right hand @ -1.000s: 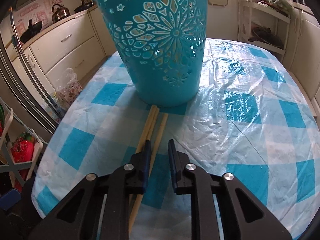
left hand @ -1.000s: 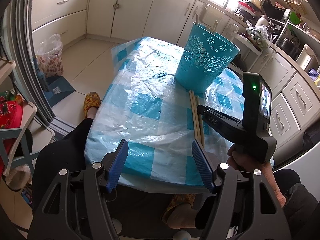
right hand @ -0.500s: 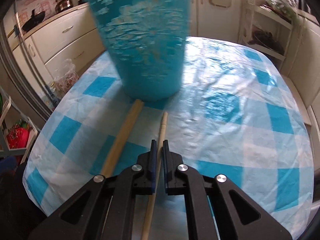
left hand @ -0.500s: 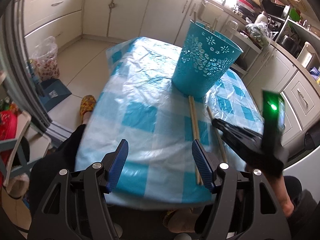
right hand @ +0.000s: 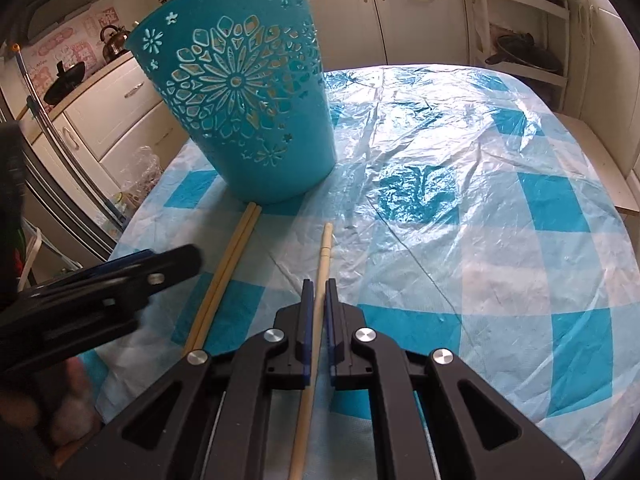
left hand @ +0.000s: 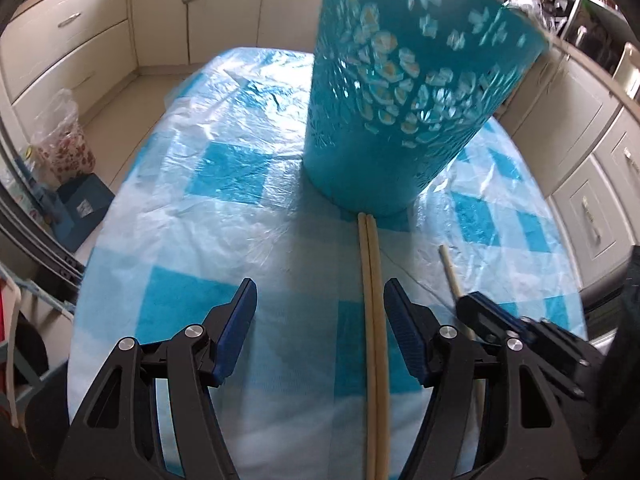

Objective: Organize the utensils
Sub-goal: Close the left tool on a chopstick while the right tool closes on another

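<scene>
- We find no brand or label we can read: the pink wall stickers (right hand: pixel 76 46) behind the kettle (right hand: pixel 113 42), far beyond the teal basket (right hand: pixel 244 108), are too small to make out.
- Our right gripper (right hand: pixel 316 296) points toward the basket, low over the checked tablecloth (right hand: pixel 500 220), its blue pads pinched on a single wooden stick (right hand: pixel 322 264).
- That stick's tip reaches toward the basket but stops short of its base; the rest runs back between the fingers and under the gripper body.
- Our left gripper (left hand: pixel 320 300) also faces the basket, held level above the cloth with its jaws spread wide and nothing between the pads.
- Two more sticks, the stick pair (left hand: pixel 374 320), lie side by side on the cloth, their far ends touching the basket's base; from the left wrist view they run just inside the left gripper's right finger (left hand: pixel 404 328).
- The basket stands upright on the table; the held stick lies to the right of the pair.
- From the right wrist view the left gripper shows blurred, to the left of the pair.
</scene>
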Action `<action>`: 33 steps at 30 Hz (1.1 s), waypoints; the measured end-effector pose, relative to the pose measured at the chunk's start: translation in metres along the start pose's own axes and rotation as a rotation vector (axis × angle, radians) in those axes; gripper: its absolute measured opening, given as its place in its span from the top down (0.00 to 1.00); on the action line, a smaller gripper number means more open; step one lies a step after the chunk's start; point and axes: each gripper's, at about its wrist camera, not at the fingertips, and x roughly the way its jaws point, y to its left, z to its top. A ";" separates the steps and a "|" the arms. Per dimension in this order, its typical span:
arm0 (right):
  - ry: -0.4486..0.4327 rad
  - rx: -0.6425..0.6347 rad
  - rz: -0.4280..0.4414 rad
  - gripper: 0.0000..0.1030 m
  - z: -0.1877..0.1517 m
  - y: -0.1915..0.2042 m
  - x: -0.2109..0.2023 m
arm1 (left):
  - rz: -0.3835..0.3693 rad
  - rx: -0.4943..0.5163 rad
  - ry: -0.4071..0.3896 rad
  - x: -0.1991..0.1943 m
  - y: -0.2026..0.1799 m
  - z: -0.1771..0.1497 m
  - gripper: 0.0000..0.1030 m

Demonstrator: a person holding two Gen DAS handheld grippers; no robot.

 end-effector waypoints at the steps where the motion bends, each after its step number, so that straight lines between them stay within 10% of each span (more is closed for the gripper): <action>1: 0.001 0.001 0.004 0.94 -0.001 -0.003 -0.002 | 0.014 0.014 -0.008 0.003 -0.002 0.000 0.39; 20: 0.015 0.040 0.044 0.94 0.000 -0.009 -0.003 | 0.100 0.086 0.002 0.014 -0.015 0.009 0.40; 33: 0.006 0.003 0.016 0.94 -0.001 -0.001 -0.001 | 0.097 0.114 0.024 0.023 -0.027 0.022 0.79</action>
